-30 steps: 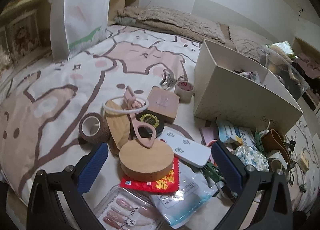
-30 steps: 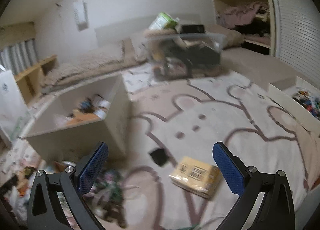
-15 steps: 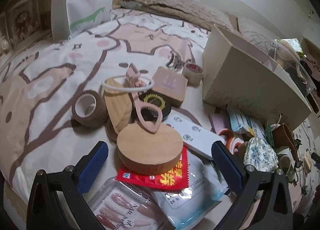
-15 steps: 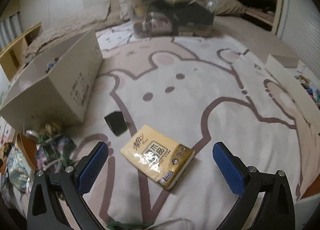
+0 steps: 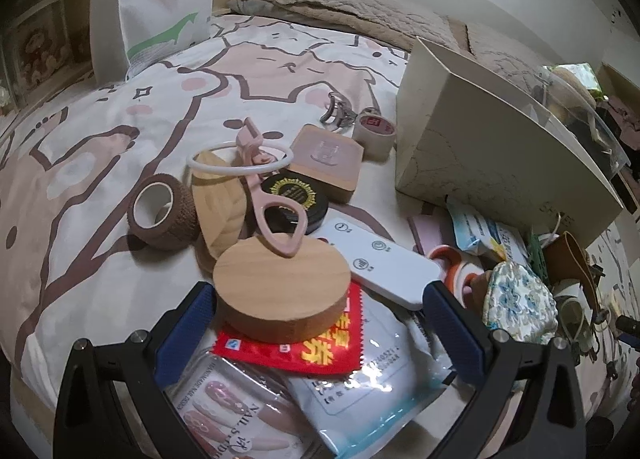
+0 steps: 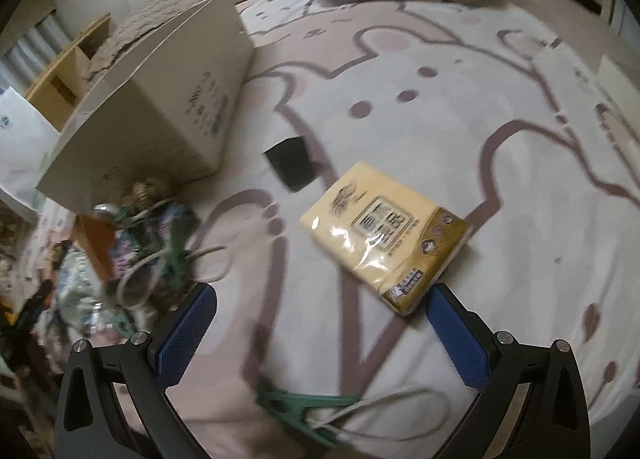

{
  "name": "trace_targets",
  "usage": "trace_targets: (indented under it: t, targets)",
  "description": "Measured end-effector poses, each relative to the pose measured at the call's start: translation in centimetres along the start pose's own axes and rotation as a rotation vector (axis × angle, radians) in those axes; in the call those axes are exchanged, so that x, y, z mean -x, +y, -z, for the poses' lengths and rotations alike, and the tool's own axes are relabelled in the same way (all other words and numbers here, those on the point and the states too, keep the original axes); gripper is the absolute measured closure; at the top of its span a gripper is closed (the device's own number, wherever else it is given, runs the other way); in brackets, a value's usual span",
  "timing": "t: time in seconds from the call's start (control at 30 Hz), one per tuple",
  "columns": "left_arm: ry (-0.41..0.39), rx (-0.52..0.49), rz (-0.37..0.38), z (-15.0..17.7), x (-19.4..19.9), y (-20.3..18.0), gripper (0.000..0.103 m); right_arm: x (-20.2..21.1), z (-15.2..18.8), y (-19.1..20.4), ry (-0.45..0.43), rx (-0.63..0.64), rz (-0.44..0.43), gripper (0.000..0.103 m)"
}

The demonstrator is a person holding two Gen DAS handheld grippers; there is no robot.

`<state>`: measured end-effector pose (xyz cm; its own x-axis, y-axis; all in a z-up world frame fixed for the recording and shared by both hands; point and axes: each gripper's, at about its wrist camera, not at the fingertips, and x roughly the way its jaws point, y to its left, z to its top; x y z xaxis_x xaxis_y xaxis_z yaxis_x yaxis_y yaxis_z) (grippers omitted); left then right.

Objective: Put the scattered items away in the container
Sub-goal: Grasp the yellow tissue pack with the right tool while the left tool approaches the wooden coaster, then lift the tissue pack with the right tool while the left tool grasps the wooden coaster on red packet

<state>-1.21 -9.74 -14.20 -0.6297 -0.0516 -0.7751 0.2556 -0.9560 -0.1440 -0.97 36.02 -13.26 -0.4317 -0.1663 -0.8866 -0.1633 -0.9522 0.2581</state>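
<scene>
My left gripper (image 5: 320, 333) is open just above a round wooden disc (image 5: 280, 291), which lies between its blue pads on a red sachet (image 5: 296, 351). Pink scissors (image 5: 268, 199), a white remote (image 5: 380, 263), a brown tape roll (image 5: 160, 211) and a black tin (image 5: 296, 199) lie beyond. The beige box (image 5: 492, 163) stands at the right. My right gripper (image 6: 320, 333) is open and empty, low over the bed. A yellow tissue pack (image 6: 384, 239) lies just ahead of it, right of centre. The same beige box (image 6: 160, 107) stands at the left.
A white bag (image 5: 156, 3) stands at the far left of the bed. A floral pouch (image 5: 520, 299) and tangled small items lie right of the remote. A green clip (image 6: 304, 407) with a white cord and a black square (image 6: 292, 163) lie near the tissue pack.
Both grippers have come lower and closer. The wooden disc now sits between the left pads. The right view swung down from the room to the tissue pack.
</scene>
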Motion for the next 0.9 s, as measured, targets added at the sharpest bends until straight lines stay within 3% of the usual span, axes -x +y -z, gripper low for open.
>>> trace_targets:
  t: [0.07,0.47,0.53,0.6,0.67,0.9]
  targets:
    - [0.000,-0.002,-0.003,0.0,0.0,0.0,0.000,-0.3,-0.4,0.2,0.011,-0.001,-0.007,0.000]
    - [0.011,0.004,-0.007,0.2,-0.3,0.0,0.000,-3.6,-4.8,-0.3,0.018,0.032,0.141,0.000]
    - [0.011,0.004,-0.006,0.2,-0.3,0.0,0.000,-4.2,-5.3,-0.1,0.014,0.057,0.177,0.004]
    - [0.012,0.004,-0.006,0.2,-0.3,0.0,0.000,-4.4,-5.4,0.0,-0.001,0.087,0.223,0.020]
    - [0.012,0.005,-0.005,0.2,-0.4,0.0,0.000,-4.4,-5.4,0.0,-0.015,0.102,0.240,0.027]
    - [0.015,0.018,-0.013,0.3,-0.6,0.0,0.000,-2.7,-4.9,0.0,-0.079,0.080,0.188,0.028]
